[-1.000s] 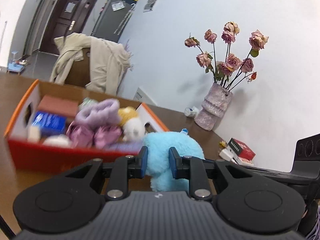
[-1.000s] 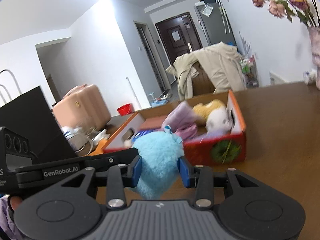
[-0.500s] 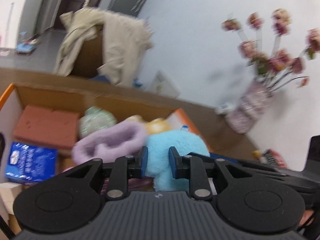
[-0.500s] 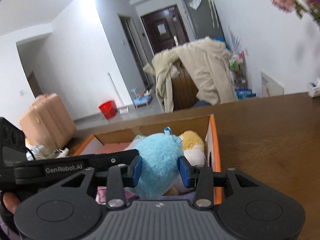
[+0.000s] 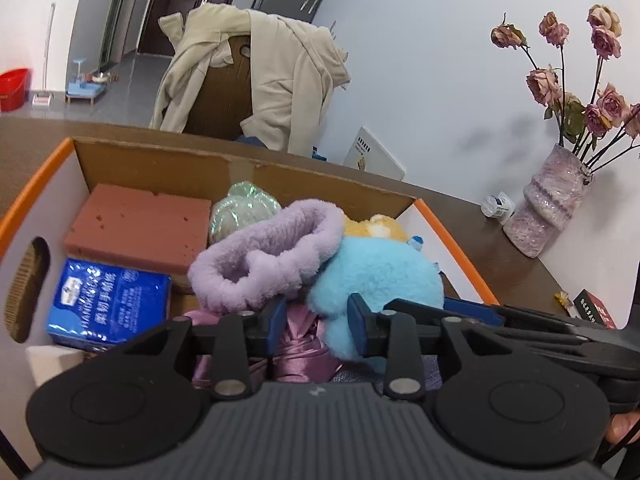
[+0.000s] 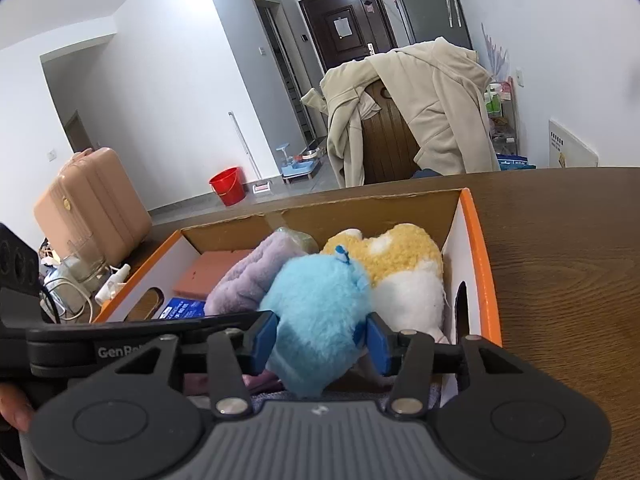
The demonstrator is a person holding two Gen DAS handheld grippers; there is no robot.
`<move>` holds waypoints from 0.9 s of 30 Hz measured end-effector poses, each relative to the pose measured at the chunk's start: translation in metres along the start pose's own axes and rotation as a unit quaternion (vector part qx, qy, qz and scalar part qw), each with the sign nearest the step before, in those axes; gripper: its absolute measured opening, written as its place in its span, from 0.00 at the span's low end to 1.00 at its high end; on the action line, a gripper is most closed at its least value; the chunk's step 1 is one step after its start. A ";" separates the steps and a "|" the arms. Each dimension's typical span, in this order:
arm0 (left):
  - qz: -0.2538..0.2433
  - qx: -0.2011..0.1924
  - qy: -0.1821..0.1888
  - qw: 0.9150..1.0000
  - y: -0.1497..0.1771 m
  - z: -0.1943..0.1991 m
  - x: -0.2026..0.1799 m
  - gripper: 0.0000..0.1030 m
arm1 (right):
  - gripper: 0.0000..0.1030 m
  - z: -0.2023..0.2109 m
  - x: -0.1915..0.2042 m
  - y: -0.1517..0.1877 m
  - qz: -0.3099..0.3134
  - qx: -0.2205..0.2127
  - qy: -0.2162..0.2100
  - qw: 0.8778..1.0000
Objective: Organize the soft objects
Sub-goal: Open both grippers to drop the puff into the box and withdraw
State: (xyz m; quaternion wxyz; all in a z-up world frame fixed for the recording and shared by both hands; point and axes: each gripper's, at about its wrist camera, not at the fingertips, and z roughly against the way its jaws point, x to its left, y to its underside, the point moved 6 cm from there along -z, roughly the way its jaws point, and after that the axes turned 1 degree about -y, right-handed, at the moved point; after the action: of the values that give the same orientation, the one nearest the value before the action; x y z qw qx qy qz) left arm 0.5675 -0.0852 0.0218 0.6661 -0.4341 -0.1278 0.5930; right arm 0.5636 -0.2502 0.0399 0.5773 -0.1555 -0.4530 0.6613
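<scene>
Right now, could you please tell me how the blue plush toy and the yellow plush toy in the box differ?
The blue plush toy is one solid sky blue; the yellow plush toy is yellow above and white below. The blue one sits between the pads of the right hand-held gripper; the yellow one is not near any pad. The blue one lies nearer the camera, the yellow one behind it by the box wall. Both are fluffy and inside the box.

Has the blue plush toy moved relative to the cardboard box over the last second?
Yes. The blue plush toy was in front of the cardboard box's near wall; now it sits inside, beside the yellow plush.
</scene>
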 end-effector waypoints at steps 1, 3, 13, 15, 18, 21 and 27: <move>-0.001 -0.005 0.000 1.000 -0.001 0.005 -0.001 0.33 | 0.51 0.002 0.001 0.000 0.002 0.000 0.001 1.000; -0.001 -0.016 0.001 1.000 -0.003 0.019 -0.003 0.34 | 0.58 0.008 0.004 -0.003 0.008 -0.005 0.007 1.000; -0.046 -0.071 -0.031 0.996 -0.001 0.129 -0.010 0.45 | 0.68 0.101 0.010 -0.019 0.010 -0.080 0.058 0.995; -0.054 -0.086 -0.037 0.994 0.005 0.154 -0.012 0.50 | 0.73 0.123 0.019 -0.019 0.017 -0.095 0.064 0.993; -0.057 -0.115 -0.057 0.990 0.015 0.188 -0.011 0.71 | 0.85 0.156 0.036 -0.016 0.033 -0.121 0.071 0.990; -0.065 -0.178 -0.106 0.976 0.031 0.219 -0.009 0.93 | 0.88 0.183 0.053 -0.005 0.050 -0.152 0.083 0.984; -0.126 -0.253 -0.151 0.947 0.068 0.257 -0.021 1.00 | 1.00 0.224 0.083 0.034 0.106 -0.245 0.142 0.953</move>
State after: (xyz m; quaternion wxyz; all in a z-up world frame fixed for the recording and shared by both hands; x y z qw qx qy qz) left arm 0.3393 0.0001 0.1311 0.5768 -0.4738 -0.4263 0.5110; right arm 0.3553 -0.2667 0.1608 0.5068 -0.4317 -0.4951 0.5582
